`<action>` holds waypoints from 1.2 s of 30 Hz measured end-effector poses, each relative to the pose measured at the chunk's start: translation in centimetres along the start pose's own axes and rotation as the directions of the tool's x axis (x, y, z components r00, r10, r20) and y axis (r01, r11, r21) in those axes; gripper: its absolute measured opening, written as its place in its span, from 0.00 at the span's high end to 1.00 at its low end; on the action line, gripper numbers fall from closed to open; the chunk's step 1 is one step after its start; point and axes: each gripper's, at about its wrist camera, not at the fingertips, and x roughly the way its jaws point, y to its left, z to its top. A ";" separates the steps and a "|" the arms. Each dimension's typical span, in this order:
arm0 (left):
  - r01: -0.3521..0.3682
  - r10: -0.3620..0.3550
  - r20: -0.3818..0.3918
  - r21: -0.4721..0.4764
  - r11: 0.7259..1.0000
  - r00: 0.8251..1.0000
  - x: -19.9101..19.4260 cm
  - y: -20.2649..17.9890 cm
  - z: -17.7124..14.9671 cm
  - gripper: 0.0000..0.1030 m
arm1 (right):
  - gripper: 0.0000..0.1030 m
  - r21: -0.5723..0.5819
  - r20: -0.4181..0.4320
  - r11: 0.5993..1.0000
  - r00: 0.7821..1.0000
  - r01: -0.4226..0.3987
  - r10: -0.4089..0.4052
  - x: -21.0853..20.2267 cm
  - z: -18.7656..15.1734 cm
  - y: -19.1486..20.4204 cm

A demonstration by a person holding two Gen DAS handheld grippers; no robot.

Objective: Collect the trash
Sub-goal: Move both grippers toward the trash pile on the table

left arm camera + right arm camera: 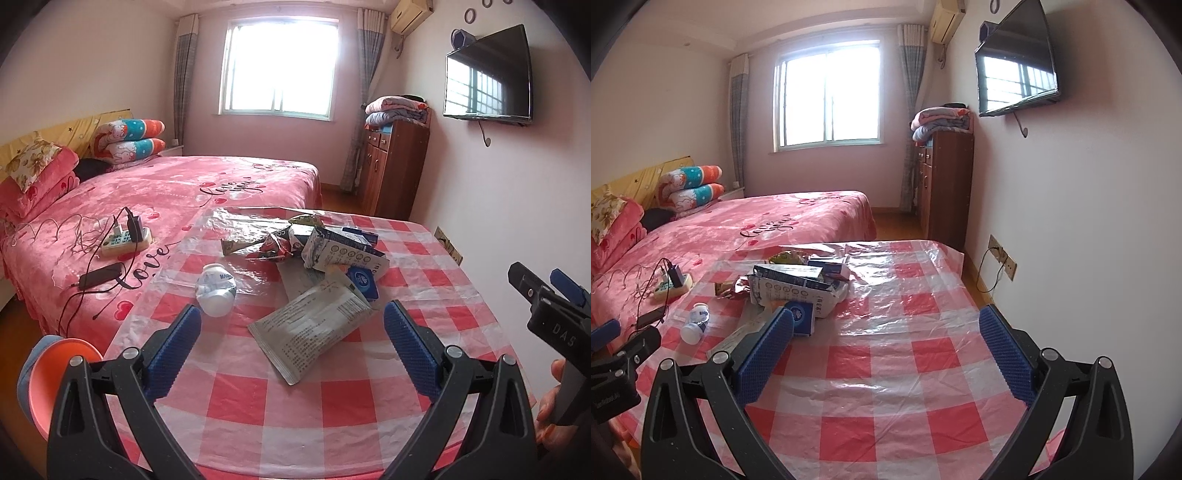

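Both grippers are spread wide with nothing in them: left gripper (pixel 291 343), right gripper (pixel 886 347). The trash pile (pixel 317 251) sits mid-table (pixel 295 417), a grey pouch (pixel 310 328) on the gripper side of it and a white bottle (pixel 216 291) just bed-side.

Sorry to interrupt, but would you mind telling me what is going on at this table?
A person holds a gripper in each hand over a checked table strewn with trash. The left gripper is open, facing a grey wrapper and a white bottle. The right gripper is open too. Nothing is picked up yet.
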 end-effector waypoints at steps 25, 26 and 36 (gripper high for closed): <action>0.051 -0.053 0.030 0.071 0.996 0.998 0.7 -0.1 -1.7 0.04 | 0.04 -0.008 0.027 1.000 1.000 -0.010 0.010 1.0 -0.9 -0.2; 0.056 -0.058 0.024 0.077 0.995 0.998 0.8 -0.2 -1.8 0.04 | 0.04 -0.012 0.031 1.000 0.999 -0.016 0.017 1.2 -1.0 -0.2; 0.171 -0.158 -0.092 0.159 0.972 0.983 3.9 0.1 -2.6 0.04 | 0.04 -0.009 -0.057 0.985 0.983 -0.174 0.173 4.5 -2.1 -0.4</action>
